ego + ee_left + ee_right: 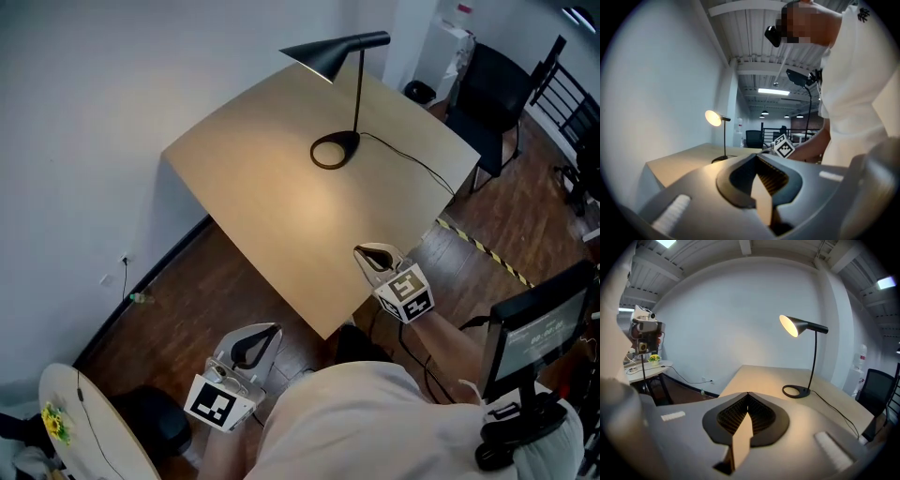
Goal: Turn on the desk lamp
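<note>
A black desk lamp (323, 58) stands at the far side of the light wooden table (253, 216), its ring base (335, 150) on the top. Its shade glows in the left gripper view (712, 117) and the right gripper view (792, 326), casting a warm patch on the table. My right gripper (375, 255) hovers over the table's near right edge, jaws shut and empty, well short of the lamp. My left gripper (255, 343) hangs below the table's near corner over the floor, also shut with nothing held. Both show shut jaws in their own views, left gripper (755, 157) and right gripper (748, 394).
The lamp's black cable (412, 161) runs off the table's right edge. A black chair (492, 84) stands behind the table at right. A round white table (84, 422) is at the lower left, a monitor (539, 333) at the lower right. Yellow-black tape (483, 248) marks the floor.
</note>
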The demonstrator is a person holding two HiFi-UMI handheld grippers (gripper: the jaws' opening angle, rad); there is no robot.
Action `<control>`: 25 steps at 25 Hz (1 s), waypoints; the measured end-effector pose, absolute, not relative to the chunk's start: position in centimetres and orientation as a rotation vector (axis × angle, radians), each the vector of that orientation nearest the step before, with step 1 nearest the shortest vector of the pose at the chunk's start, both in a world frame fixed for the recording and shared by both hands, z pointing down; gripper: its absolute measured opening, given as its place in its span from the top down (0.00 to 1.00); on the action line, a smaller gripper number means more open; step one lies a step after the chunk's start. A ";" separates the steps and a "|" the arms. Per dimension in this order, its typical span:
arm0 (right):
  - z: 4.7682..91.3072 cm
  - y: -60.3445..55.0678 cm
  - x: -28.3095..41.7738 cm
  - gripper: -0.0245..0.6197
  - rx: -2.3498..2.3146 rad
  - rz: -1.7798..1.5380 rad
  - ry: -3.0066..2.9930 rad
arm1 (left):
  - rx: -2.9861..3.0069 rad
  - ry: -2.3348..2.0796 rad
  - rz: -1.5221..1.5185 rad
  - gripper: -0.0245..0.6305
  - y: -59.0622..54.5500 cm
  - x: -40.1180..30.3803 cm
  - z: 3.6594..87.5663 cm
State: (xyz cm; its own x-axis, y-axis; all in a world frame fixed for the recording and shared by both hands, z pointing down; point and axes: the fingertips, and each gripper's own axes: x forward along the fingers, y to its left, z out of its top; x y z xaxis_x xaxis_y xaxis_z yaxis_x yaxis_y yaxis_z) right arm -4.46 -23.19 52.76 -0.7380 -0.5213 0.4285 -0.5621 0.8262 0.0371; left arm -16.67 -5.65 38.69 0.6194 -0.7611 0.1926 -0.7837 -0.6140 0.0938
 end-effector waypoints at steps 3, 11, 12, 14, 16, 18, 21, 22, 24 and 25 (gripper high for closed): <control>50.5 -16.1 -3.4 0.96 0.842 0.157 -2.591 | 2.709 -1.225 0.200 0.95 -1.1 -17.0 39.1; 44.4 -1.9 -1.0 0.96 0.861 0.170 -2.631 | 2.756 -1.100 0.208 0.95 7.4 -16.2 39.3; 43.9 -0.3 -0.7 0.96 0.861 0.157 -2.636 | 2.765 -1.093 0.206 0.95 8.4 -15.8 39.0; 43.0 3.0 0.0 0.96 0.862 0.140 -2.644 | 2.783 -1.076 0.202 0.95 10.8 -14.8 38.5; 42.7 4.8 0.7 0.96 0.871 0.149 -2.656 | 2.792 -1.056 0.192 0.95 11.9 -13.9 38.7; 42.8 5.4 1.7 0.96 0.891 0.157 -2.659 | 2.796 -1.040 0.174 0.95 11.8 -13.0 39.0; 42.7 7.4 4.1 0.96 0.921 0.168 -2.663 | 2.818 -1.020 0.172 0.95 12.7 -11.0 39.2; 42.4 8.5 5.1 0.96 0.931 0.166 -2.670 | 2.826 -1.017 0.177 0.95 13.4 -10.2 39.0; 41.6 11.2 7.4 0.96 0.949 0.166 -2.679 | 2.833 -1.017 0.184 0.95 15.2 -8.3 38.3; 41.3 12.6 8.5 0.95 0.953 0.166 -2.684 | 2.833 -1.016 0.185 0.95 16.3 -7.3 38.0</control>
